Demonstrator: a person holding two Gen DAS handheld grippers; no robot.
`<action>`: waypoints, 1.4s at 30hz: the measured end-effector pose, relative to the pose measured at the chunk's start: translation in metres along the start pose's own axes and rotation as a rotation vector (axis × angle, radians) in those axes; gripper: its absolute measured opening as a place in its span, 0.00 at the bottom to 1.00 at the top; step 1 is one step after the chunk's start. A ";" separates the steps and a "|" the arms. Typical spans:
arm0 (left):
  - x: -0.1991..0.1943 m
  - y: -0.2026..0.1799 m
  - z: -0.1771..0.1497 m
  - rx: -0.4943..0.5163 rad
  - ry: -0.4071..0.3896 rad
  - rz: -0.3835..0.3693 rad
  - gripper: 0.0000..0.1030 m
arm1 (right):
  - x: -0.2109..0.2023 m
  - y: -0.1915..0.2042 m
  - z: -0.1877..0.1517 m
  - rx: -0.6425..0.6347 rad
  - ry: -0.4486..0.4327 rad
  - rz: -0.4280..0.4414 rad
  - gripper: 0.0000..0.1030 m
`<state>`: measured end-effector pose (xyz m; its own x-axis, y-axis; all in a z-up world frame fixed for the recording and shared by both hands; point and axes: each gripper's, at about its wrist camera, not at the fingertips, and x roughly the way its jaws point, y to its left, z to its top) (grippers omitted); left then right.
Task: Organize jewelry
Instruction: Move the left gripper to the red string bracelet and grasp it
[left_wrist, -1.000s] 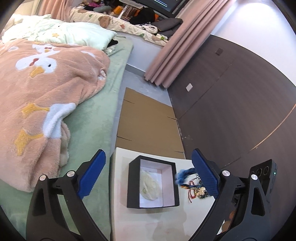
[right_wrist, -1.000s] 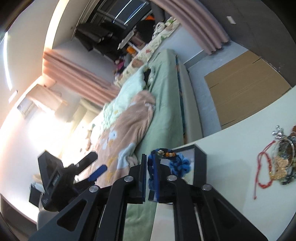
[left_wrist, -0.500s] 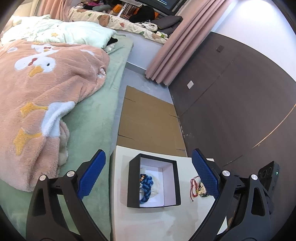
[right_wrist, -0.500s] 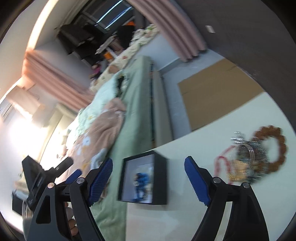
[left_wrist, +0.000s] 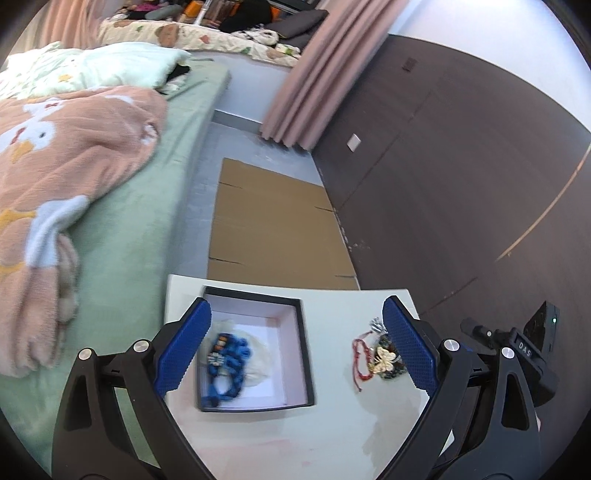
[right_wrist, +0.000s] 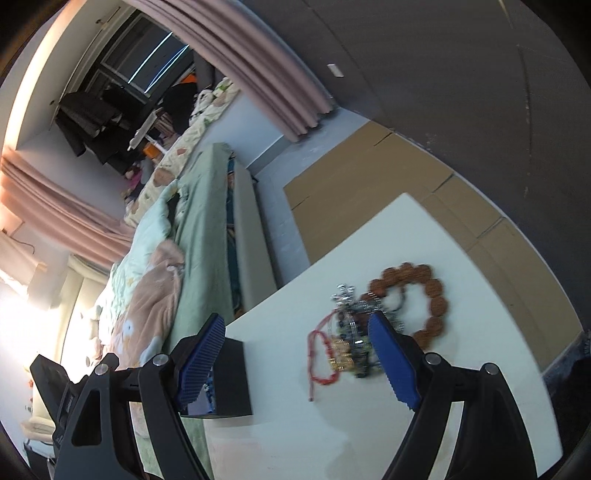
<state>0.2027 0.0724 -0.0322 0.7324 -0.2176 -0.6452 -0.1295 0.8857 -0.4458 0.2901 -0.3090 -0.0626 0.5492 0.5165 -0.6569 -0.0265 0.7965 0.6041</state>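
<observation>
My right gripper (right_wrist: 295, 363) had let go of the blue beaded bracelet (left_wrist: 227, 363) that it had been clamped on a second before; its jaws now stood wide apart with nothing between them, and the bracelet lay inside the black box (left_wrist: 295, 400), low and left of centre in the left wrist view, on top of a pale piece already there; my left gripper (left_wrist: 295, 354) hung over the white table (left_wrist: 332, 443) with its jaws apart and empty too, the box showing between them; I had swung the right gripper off the box, which sat at the lower left of its frame, toward the heap still loose on the table, the red cord (right_wrist: 319, 354), the gold butterfly piece (left_wrist: 384, 360), the silver bits and the brown bead bracelet (right_wrist: 436, 295) right of centre; so one piece was stowed, and I judged the heap came next.
</observation>
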 end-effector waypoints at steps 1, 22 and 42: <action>0.004 -0.007 -0.002 0.011 0.005 -0.006 0.91 | -0.002 -0.003 0.000 0.002 -0.002 -0.002 0.76; 0.095 -0.091 -0.057 0.173 0.206 -0.019 0.48 | -0.017 -0.062 0.018 0.110 0.008 -0.034 0.52; 0.164 -0.119 -0.102 0.321 0.295 0.169 0.31 | -0.008 -0.066 0.018 0.028 0.098 -0.057 0.49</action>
<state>0.2695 -0.1103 -0.1486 0.4913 -0.1259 -0.8618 0.0172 0.9907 -0.1349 0.3027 -0.3713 -0.0895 0.4650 0.5002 -0.7304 0.0264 0.8168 0.5763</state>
